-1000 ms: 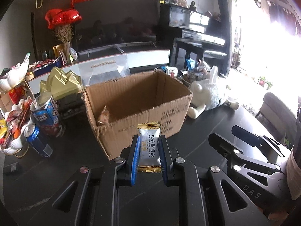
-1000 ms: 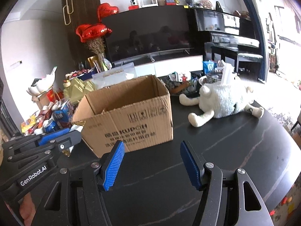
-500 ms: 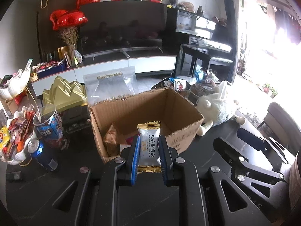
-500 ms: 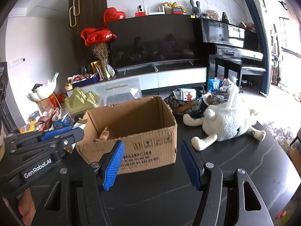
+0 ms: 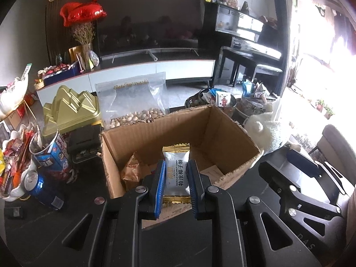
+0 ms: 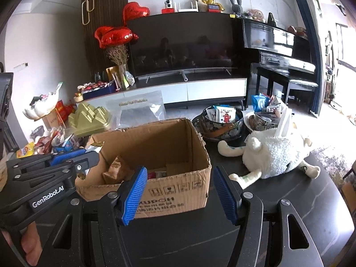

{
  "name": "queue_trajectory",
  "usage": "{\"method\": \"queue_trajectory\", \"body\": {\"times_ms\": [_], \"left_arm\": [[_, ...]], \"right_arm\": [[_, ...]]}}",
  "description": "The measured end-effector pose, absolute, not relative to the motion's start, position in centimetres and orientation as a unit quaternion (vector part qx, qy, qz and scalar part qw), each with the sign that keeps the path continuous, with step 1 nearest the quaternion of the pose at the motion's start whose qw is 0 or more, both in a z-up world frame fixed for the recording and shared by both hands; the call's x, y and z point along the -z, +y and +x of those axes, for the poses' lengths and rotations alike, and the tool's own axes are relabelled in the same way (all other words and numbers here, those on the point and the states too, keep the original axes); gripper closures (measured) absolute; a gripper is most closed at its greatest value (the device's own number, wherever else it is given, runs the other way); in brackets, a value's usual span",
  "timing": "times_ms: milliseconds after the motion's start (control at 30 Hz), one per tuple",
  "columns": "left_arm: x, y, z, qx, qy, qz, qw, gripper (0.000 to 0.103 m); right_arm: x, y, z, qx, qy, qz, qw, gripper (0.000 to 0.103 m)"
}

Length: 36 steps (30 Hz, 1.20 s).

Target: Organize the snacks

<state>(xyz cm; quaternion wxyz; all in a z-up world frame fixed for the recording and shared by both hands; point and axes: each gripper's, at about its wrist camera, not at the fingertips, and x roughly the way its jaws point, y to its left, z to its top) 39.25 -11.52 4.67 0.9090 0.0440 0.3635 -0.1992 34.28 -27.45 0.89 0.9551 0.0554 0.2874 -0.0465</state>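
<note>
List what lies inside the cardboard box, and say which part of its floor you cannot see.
Inside the cardboard box: a crumpled brown snack packet, a reddish wrapper and a loose cardboard piece. The near wall and the left tool, shut on a coconut candy, hide the front floor.

Left wrist view: close above the cardboard box (image 5: 178,138), looking down into it, facing the TV (image 5: 146,22). Right wrist view: farther back, lower, facing the box's front. Both share box, TV, plush sheep (image 6: 273,153).
</note>
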Motion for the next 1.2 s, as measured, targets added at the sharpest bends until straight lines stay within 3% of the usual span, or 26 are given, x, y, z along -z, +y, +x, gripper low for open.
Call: {"method": "queue_trajectory", "body": {"times_ms": [100,167,733,1000,1100,1200], "left_arm": [[-4.4,-11.6,40.1,0.189,0.366,0.041,0.910,0.077],[-4.4,-11.4,40.3,0.180,0.366,0.036,0.912,0.061],[-6.5,-8.9,33.0,0.122,0.311,0.055,0.941,0.035],[-8.2,-8.1,28.2,0.083,0.266,0.066,0.958,0.011],[-8.3,-7.8,26.3,0.078,0.257,0.064,0.961,0.005],[-8.5,-7.6,24.9,0.073,0.252,0.065,0.963,0.000]], "right_arm": [[-0.6,-27.6,35.1,0.049,0.292,0.053,0.954,0.040],[-0.4,-27.6,35.4,0.051,0.295,0.052,0.953,0.040],[-1.3,-27.6,31.7,0.025,0.287,0.062,0.955,0.040],[-2.6,-27.3,28.1,0.016,0.273,0.057,0.960,0.040],[-2.8,-27.3,26.7,0.014,0.271,0.057,0.961,0.032],[-3.1,-27.3,25.2,0.018,0.263,0.053,0.963,0.031]]}}
